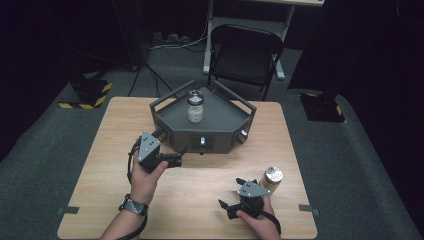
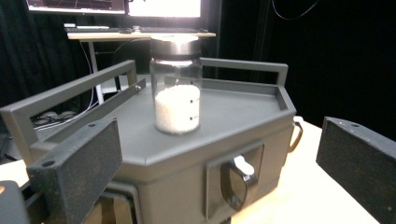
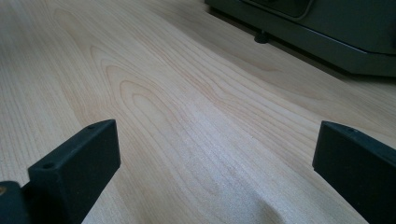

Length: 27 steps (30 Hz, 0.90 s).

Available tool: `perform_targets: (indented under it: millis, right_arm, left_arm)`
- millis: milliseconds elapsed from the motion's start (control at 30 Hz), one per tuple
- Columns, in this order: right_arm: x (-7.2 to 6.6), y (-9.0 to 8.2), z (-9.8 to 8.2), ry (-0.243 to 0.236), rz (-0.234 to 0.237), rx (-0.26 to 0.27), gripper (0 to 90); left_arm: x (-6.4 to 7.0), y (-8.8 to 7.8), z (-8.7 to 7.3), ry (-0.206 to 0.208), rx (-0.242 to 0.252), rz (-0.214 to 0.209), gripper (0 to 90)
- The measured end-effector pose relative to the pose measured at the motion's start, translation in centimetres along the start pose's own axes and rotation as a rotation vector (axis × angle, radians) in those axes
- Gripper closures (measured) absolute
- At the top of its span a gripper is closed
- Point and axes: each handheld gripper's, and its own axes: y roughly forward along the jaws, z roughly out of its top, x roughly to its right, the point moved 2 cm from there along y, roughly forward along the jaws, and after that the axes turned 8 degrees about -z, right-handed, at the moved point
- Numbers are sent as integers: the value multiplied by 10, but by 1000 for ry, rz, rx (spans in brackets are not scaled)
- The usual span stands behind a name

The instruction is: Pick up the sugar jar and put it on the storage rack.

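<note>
Two grippers in hand, both with jaws spread wide and holding nothing. Left gripper [image 1: 172, 159] is held level just in front of the grey platform [image 1: 220, 125], at its front-left face, jaws pointing at it without touching. Right gripper [image 1: 230, 195] sits low over the table [image 1: 200, 200], nearer the person than the platform. One jar [image 2: 176, 88] of white granules stands upright on the platform's top. One can [image 1: 272, 178] stands just beside the right gripper.

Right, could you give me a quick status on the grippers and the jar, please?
Left gripper open, facing jar. Right gripper open over table. Jar upright on grey platform. Nothing between.
</note>
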Motion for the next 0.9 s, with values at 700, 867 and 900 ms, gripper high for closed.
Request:
perform_targets:
  millis: [700, 867, 900]
  right_arm:
    - [-4, 1, 2, -16, -14, -11, 8]
    - [-4, 1, 2, -13, -17, -11, 8]
    - [-4, 1, 2, -14, -16, -13, 7]
  left_arm:
    - [3, -42, -57, -18, -72, -35, 5]
    - [4, -51, -70, -34, -105, -35, 5]
    - [5, -52, -73, -43, -110, -32, 5]
